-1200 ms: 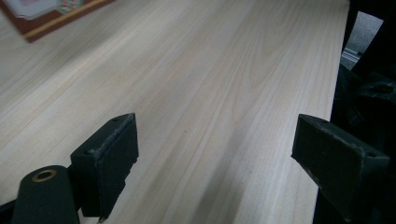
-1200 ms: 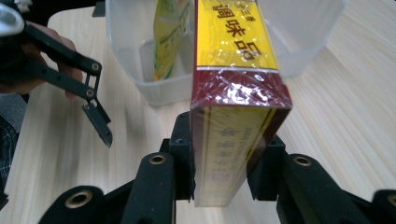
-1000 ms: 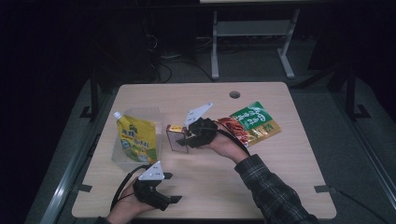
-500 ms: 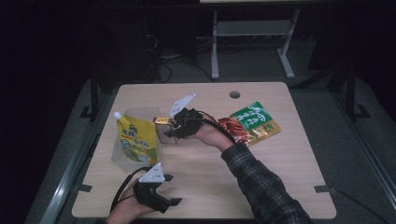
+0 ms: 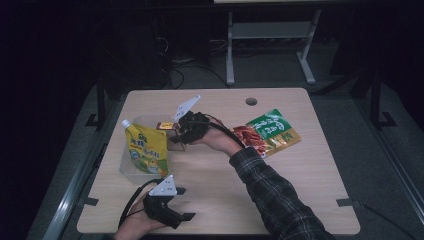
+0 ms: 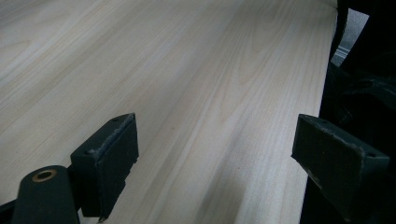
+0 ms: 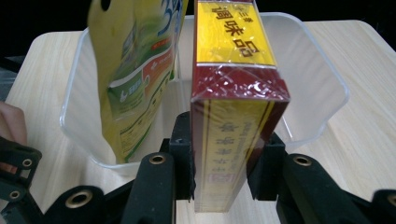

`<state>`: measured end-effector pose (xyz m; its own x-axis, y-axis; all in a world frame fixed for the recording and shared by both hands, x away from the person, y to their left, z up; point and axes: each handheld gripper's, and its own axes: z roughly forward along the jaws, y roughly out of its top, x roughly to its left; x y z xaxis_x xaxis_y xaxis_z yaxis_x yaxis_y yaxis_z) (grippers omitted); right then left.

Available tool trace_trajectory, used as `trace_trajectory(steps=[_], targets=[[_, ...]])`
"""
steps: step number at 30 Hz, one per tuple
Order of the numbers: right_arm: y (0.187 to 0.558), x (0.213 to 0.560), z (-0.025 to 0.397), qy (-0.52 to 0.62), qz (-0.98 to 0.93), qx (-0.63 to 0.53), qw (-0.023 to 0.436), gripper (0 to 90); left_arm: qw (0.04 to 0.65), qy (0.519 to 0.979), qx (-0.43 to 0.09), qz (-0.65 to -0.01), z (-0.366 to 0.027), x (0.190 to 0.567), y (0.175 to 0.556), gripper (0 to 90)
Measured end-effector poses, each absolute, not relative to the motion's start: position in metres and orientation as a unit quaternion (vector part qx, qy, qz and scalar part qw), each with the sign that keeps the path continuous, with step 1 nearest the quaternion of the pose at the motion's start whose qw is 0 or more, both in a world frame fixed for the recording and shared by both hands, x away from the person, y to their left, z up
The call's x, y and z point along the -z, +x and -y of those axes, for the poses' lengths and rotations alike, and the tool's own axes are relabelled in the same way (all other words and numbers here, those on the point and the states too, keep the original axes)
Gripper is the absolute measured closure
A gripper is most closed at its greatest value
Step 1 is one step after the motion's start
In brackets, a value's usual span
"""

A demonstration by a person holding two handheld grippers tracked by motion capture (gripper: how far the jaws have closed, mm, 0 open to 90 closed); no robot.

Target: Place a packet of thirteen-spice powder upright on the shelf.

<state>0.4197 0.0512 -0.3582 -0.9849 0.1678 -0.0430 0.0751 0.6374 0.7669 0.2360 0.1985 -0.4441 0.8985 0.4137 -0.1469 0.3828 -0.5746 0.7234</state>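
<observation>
The right claw (image 7: 229,172) grips a red-and-yellow seasoning box (image 7: 236,88) above the clear plastic bin (image 7: 322,79) — beside the yellow pouch (image 7: 135,70); the left claw (image 6: 229,158) rests released on the tabletop (image 6: 187,70), near edge.

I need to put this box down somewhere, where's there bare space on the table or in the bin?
Bare tabletop lies between the left gripper and the plaid sleeve, and along the far edge beside the cable hole. The clear bin is crowded on the yellow pouch side; its other half is free.
</observation>
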Motion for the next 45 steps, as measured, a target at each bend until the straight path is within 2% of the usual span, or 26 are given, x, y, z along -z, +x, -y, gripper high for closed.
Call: trace_trajectory(steps=[21, 45], targets=[[0.418, 0.361, -0.054, 0.069, -0.903, -0.422, 0.041, 66.9, 0.400, 0.890, -0.020, -0.218, -0.198, 0.444, 0.236, 14.0], [0.431, 0.374, -0.113, 0.050, -0.893, -0.446, 0.018, 66.9, 0.396, 0.895, -0.012, -0.207, -0.193, 0.447, 0.237, 14.0]])
